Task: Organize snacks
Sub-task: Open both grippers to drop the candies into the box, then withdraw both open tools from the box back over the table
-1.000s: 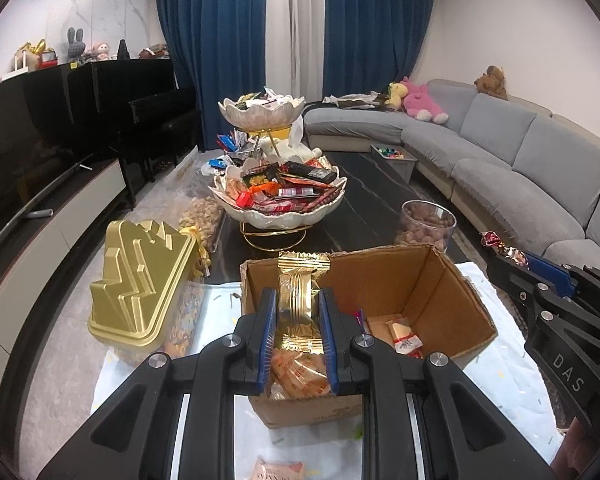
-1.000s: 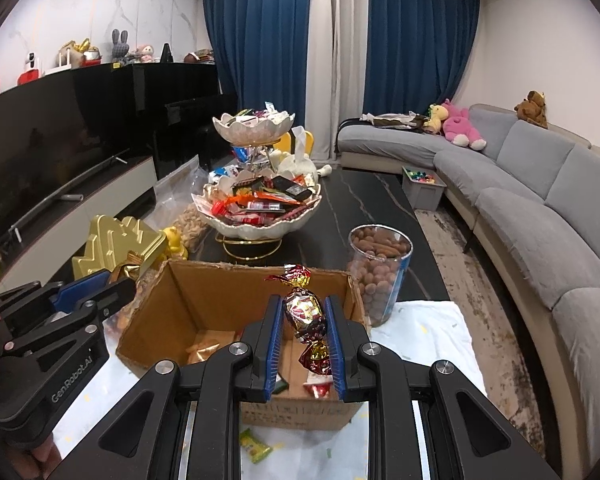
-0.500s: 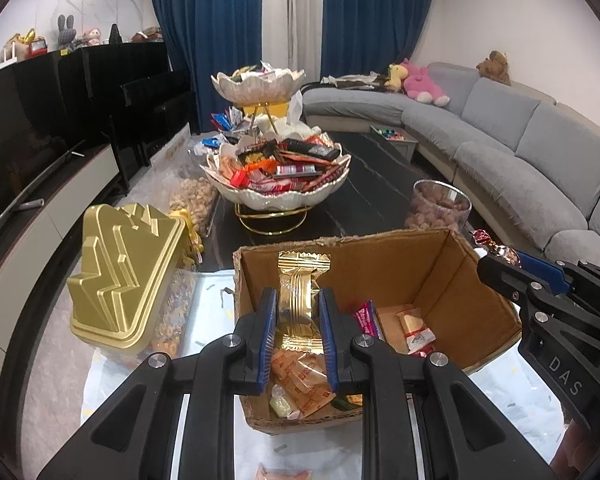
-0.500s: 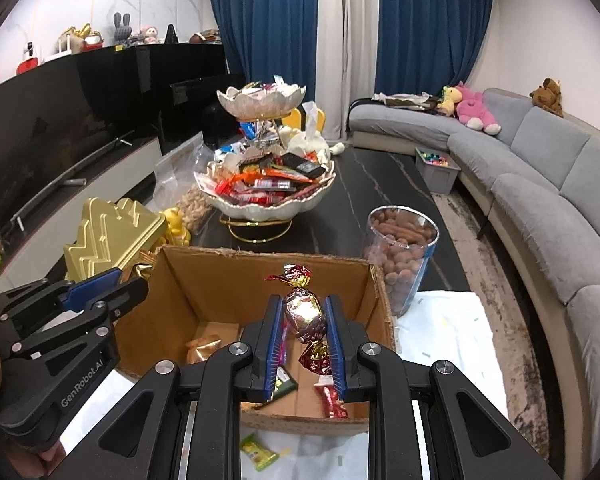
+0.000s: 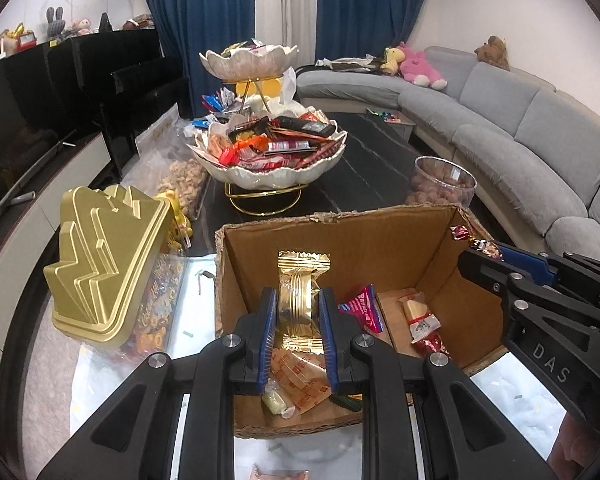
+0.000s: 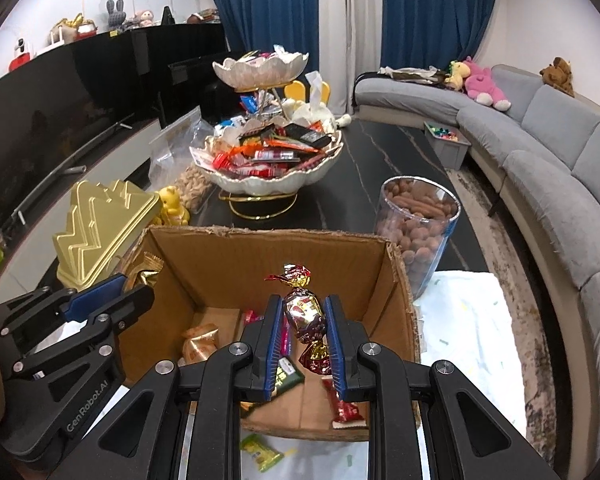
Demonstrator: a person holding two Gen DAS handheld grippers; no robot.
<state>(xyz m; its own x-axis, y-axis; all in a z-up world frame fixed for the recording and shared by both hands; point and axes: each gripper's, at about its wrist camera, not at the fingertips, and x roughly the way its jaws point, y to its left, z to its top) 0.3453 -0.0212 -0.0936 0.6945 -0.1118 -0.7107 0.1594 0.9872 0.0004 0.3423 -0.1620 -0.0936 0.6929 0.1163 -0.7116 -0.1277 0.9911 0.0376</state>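
Both tools (image 5: 299, 312) (image 6: 300, 316) clamp candies above box (image 5: 340, 236).

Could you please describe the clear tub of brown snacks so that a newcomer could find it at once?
Start at the open cardboard box on the dark table. Just past its right corner stands the clear round tub, upright, lidless, full of brown coated pieces. It is the only transparent cylinder there.

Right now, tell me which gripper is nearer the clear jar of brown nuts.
Right. The right gripper, shut on a red foil candy, hangs over the cardboard box on the clear jar's side; the left gripper holds a gold packet over the far side.
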